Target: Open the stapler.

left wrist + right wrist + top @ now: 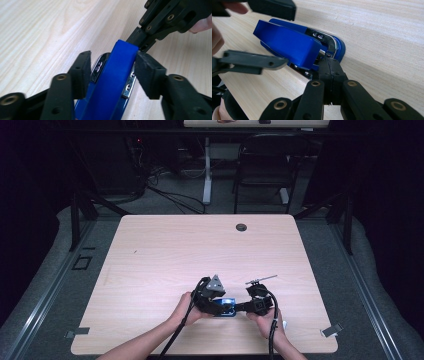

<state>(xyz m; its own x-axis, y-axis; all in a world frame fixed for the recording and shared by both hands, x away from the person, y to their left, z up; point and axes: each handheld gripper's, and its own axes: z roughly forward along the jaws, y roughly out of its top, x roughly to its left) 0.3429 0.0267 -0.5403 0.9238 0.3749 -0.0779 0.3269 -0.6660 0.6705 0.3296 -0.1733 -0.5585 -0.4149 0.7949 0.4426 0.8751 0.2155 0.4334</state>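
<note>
Blue stapler on the bench between two hand-held grippers

High view: the blue stapler (226,308) lies near the front edge of the bench (165,245), with the left gripper (220,307) over it and the right gripper (244,308) at its end. Left gripper view: the fingers (81,72) stand apart on either side of the stapler (112,82), one pad clear, the other just beside it. Right gripper view: the fingers (330,71) are pressed together, tips against the stapler's (289,45) metal front end.
</note>
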